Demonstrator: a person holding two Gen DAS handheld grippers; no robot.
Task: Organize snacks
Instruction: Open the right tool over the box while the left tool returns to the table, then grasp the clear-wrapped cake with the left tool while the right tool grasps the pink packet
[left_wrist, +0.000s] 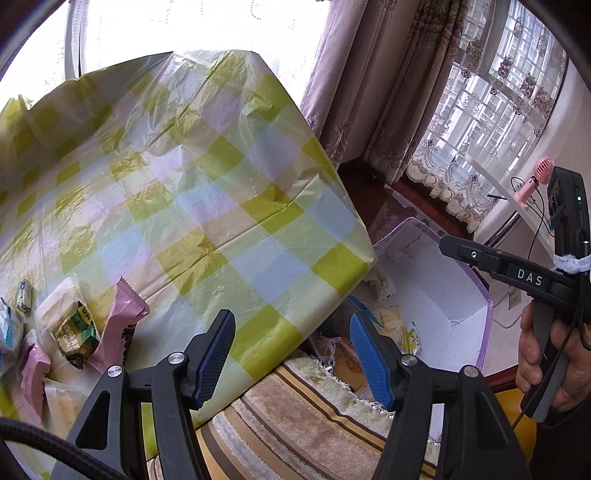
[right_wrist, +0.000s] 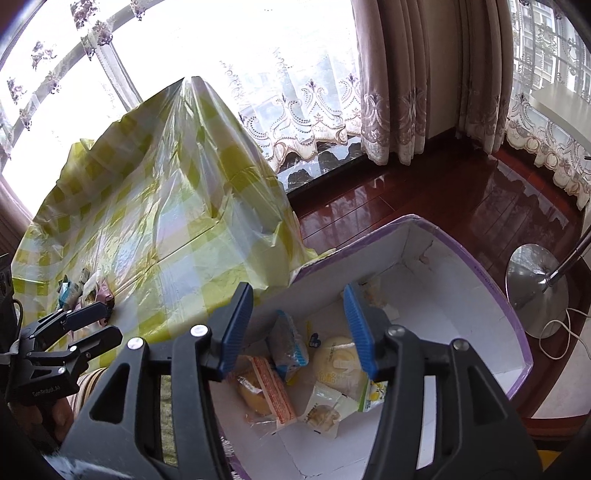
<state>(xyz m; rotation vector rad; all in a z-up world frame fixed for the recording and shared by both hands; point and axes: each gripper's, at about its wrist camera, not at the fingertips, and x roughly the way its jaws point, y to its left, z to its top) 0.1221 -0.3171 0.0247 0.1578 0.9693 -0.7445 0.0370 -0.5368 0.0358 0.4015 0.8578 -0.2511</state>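
While the remaining wrapped snacks (left_wrist: 70, 328) lie bunched at the lower left of my left view on the checked plastic tablecloth (left_wrist: 207, 192), my left gripper (left_wrist: 291, 354) hangs empty above the table's edge, jaws about half apart. These are light, crinkly film packets, slippery and easily crushed, so I judge a pinch across a flat sealed end, such as the pink wrapper (left_wrist: 122, 325), is safest. My right gripper (right_wrist: 299, 328) stands part open and empty over the white-lined, purple-edged cardboard box (right_wrist: 476, 258) at lower centre of my right view, where soft cakes (right_wrist: 340, 362) already rest. Glossy dark wood floor (right_wrist: 424, 192) lies beyond.
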